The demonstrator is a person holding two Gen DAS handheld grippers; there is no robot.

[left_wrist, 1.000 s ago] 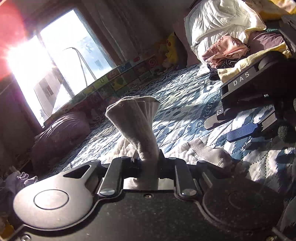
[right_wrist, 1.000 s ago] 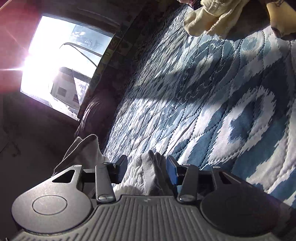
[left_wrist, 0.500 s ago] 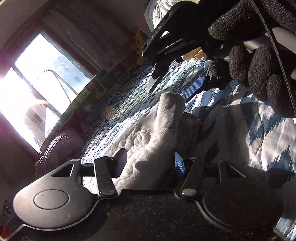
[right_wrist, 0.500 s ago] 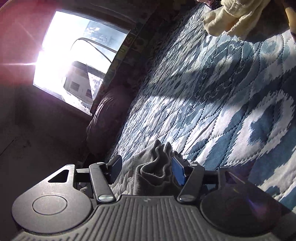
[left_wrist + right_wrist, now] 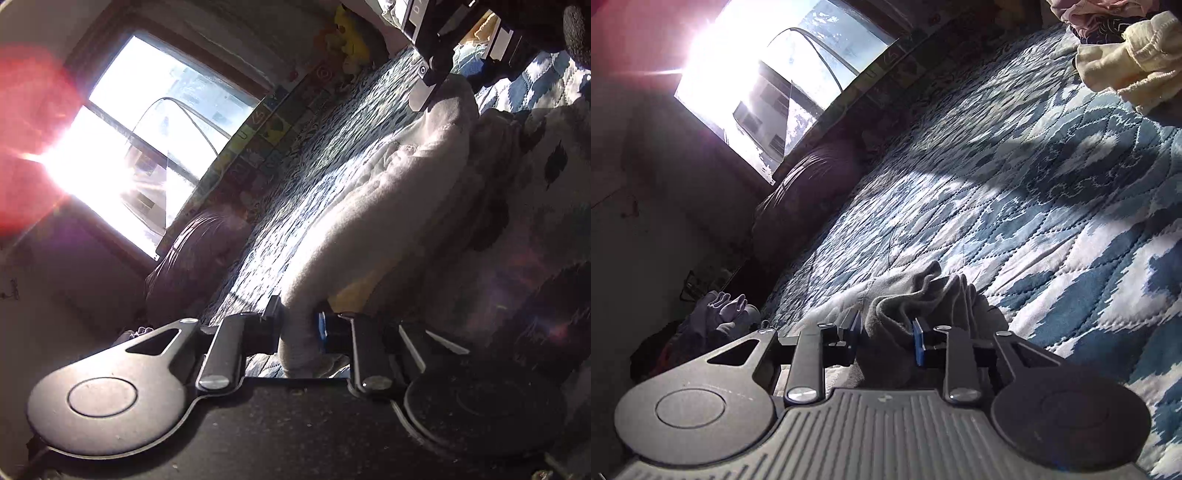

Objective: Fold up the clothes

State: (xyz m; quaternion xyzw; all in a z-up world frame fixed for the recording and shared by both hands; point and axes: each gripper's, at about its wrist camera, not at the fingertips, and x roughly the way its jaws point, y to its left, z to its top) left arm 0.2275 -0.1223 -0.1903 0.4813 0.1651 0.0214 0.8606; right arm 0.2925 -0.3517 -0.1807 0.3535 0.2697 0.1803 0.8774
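Both pinch the grey garment [image 5: 388, 206]: left gripper [image 5: 298, 328] tight, right gripper [image 5: 886, 332] narrowly parted around bunched cloth. I lay it flat on the bed [image 5: 1052, 192], edges level, before letting go.

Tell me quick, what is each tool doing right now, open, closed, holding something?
Left tool: closed on the pale grey garment.
Right tool: closed on a bunched fold of the same grey garment, as far as I can tell.

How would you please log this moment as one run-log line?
phase: mid-fold | left gripper: shut on grey garment | right gripper: shut on grey garment | surface: blue quilt | unfolded pile: waiting
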